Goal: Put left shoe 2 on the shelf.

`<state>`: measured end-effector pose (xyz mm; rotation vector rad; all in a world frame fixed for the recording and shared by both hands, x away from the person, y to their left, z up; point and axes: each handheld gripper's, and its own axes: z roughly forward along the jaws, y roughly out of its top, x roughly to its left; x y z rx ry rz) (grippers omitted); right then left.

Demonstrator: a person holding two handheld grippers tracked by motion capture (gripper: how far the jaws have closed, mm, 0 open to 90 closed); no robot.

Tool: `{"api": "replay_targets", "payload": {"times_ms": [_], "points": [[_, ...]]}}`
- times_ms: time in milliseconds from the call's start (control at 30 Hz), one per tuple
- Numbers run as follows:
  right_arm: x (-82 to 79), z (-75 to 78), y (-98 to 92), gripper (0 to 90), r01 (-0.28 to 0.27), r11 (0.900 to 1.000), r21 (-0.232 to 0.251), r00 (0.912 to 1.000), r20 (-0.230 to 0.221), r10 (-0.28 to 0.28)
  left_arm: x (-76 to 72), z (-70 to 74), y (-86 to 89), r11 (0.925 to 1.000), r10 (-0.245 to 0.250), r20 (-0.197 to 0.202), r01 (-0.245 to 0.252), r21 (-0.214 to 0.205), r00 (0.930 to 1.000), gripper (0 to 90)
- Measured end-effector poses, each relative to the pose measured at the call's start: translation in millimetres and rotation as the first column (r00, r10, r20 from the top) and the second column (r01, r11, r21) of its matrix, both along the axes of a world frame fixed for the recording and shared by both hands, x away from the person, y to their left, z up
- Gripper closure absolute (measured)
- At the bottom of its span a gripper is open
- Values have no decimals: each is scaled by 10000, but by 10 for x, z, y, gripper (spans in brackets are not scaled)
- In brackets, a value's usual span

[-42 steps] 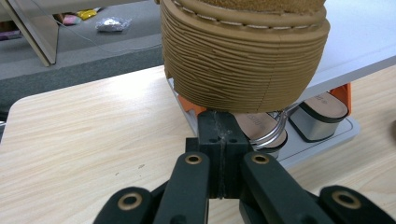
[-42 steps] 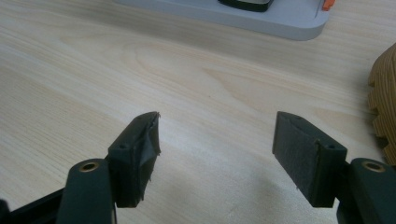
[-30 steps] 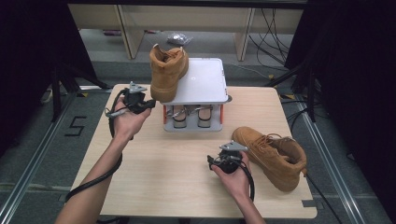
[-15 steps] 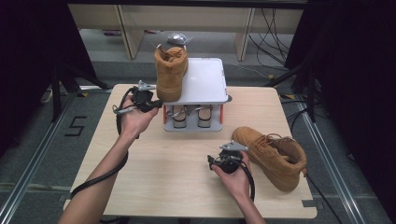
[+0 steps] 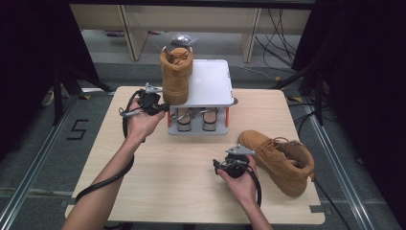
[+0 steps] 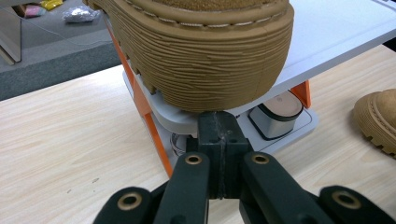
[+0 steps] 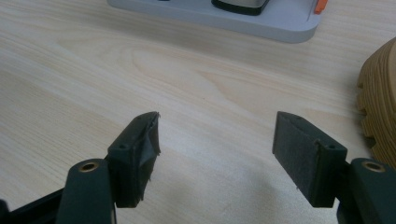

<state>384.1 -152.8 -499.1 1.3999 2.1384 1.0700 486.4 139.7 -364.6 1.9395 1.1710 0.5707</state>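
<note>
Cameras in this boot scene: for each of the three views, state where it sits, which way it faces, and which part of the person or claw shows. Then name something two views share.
High view: above the person's side, looking forward and down at the table; both forearms, left claw, right claw.
Left gripper view: on the left claw, facing the boot on the stand; its shut jaws.
Right gripper view: on the right claw, facing the tabletop; its open jaws.
Shared: both gripper views show the grey stand and the second boot.
</note>
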Motion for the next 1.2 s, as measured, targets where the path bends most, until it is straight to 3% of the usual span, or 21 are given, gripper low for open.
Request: {"api": "replay_targets", "payload": {"times_ms": [133,233,367,400,500,533,600,700,833,867,900,933,1200], "points": [[-6,10,-3,326,67,9999,-133,10000,-29,-68,-1,-45,-5,9996,110,48,-108,-257,9999,898],[-1,11,-8,325,12,9999,-129,10000,33,-12,-5,-43,16,9999,-74,24,74,-68,10000,891],[-6,24,-12,325,55,10000,-54,10000,-2,-55,-39,-40,33,10000,7,203,-6,-70,9998,858],[-12,28,-10,325,129,9999,-61,9999,-14,-129,-55,-43,29,9997,123,288,-116,-228,9995,845],[-15,40,-22,324,169,9997,-167,9998,40,-169,-106,-41,79,10000,-76,318,78,-59,9995,807],[-14,41,-21,324,157,9997,-170,9999,19,-156,-126,-47,86,9997,44,472,-32,-259,9989,805],[-5,33,-34,323,33,9995,-310,9998,185,-28,-174,-34,125,10000,51,568,-50,-11,9984,798],[-15,50,-18,323,181,9998,-33,9998,-6,-181,-232,-56,166,9999,90,659,-82,-137,9978,769],[-6,76,-42,324,160,9999,-30,9998,105,-159,-320,-110,246,9994,223,788,-201,-277,9966,727],[0,79,-50,324,106,9998,165,9999,115,-108,-341,-127,262,9993,255,839,-231,-293,9961,717],[9,82,-64,324,134,9998,116,9995,286,-138,-362,-150,283,9991,284,894,-256,-323,9956,708],[3,112,-83,324,197,9998,0,9997,162,-197,-374,-165,296,9990,309,925,-277,-354,9952,698],[18,206,-183,350,394,9990,227,9987,319,-401,-443,-297,325,9982,248,897,-198,-568,9957,629]]}}
